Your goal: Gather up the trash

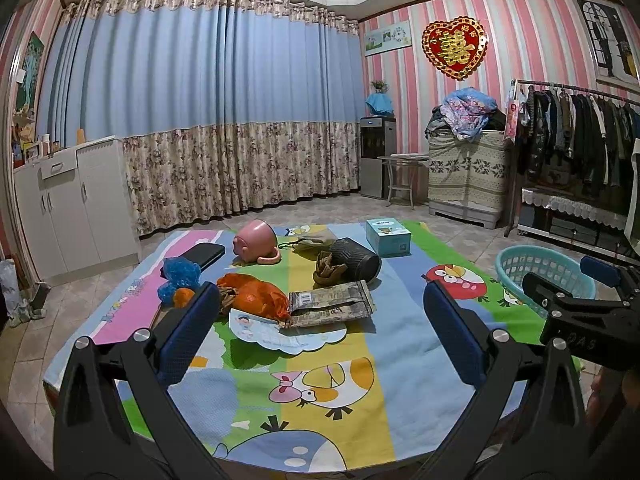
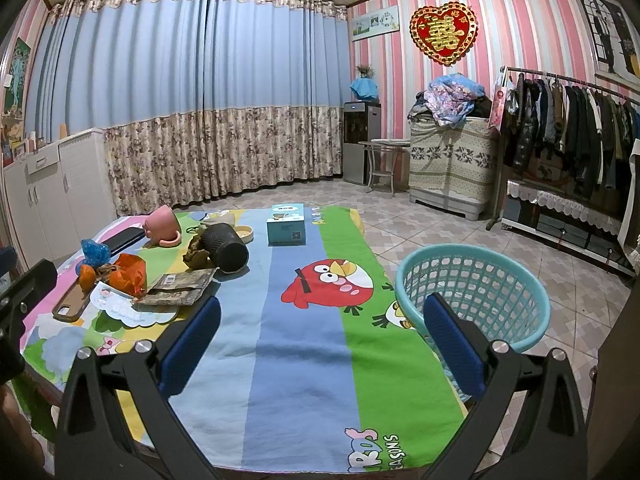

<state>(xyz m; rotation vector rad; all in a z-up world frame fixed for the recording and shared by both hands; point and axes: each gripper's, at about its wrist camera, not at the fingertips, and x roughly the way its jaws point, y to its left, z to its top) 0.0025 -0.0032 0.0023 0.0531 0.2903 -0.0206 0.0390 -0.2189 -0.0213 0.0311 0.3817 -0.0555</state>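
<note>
Trash lies on a table with a cartoon cloth [image 1: 404, 364]: an orange plastic bag [image 1: 260, 296], a blue crumpled bag [image 1: 180, 274], a grey-brown pouch [image 1: 332, 304], a white paper wrapper [image 1: 280, 334] and a brown crumpled scrap [image 1: 326, 268]. A teal basket [image 2: 472, 292] stands off the table's right edge. My left gripper [image 1: 320, 328] is open and empty, just short of the pouch. My right gripper [image 2: 320, 340] is open and empty above the cloth [image 2: 304, 360], left of the basket. The orange bag [image 2: 128, 274] and pouch [image 2: 180, 288] lie to its far left.
A pink mug [image 1: 256, 242] on its side, a black ribbed cup [image 1: 356, 260] on its side, a teal box [image 1: 388, 237], a dark phone [image 1: 204, 255] and a brown phone case [image 2: 72, 304] also lie on the table. Cabinets stand left, a clothes rack right.
</note>
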